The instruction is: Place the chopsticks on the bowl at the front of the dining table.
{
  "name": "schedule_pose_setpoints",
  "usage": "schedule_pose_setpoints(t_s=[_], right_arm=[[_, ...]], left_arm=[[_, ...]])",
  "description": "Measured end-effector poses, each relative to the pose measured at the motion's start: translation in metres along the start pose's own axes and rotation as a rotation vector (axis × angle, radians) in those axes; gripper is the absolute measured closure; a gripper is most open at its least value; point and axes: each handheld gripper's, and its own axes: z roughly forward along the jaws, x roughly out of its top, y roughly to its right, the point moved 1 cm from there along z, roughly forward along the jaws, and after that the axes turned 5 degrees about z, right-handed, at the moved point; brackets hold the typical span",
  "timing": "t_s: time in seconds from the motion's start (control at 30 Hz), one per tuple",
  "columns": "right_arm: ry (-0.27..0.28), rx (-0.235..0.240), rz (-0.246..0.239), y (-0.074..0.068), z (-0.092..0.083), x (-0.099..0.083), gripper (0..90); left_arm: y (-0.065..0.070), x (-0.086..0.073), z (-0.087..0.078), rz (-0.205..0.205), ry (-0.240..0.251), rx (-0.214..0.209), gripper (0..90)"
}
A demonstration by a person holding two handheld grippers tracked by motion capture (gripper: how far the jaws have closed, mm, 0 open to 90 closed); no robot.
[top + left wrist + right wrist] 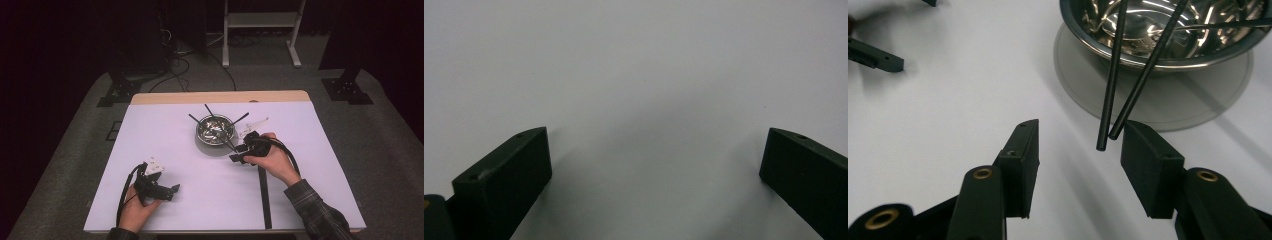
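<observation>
The right gripper (1080, 150) has its jaws apart, with the lower ends of two black chopsticks (1113, 75) just inside the gap, clamped by neither pad. The chopsticks lean out of a steel bowl (215, 129) mid-table. The left gripper (656, 160) stands wide open over bare white table (210, 190)
</observation>
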Motion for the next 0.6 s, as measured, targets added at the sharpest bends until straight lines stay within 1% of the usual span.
schedule_pose_setpoints(t_s=[0.47, 0.5, 0.6], right_arm=[[-0.005, 0.039, -0.035, -0.018, 0.013, 0.009, 49.0], [-0.009, 0.045, -0.04, -0.021, 0.016, 0.011, 49.0], [-0.011, 0.046, -0.046, -0.023, 0.018, 0.011, 48.9]], left_arm=[[0.0, 0.0, 0.0, 0.0, 0.0, 0.0, 0.0], [0.0, 0.0, 0.0, 0.0, 0.0, 0.0, 0.0], [0.0, 0.0, 0.0, 0.0, 0.0, 0.0, 0.0]])
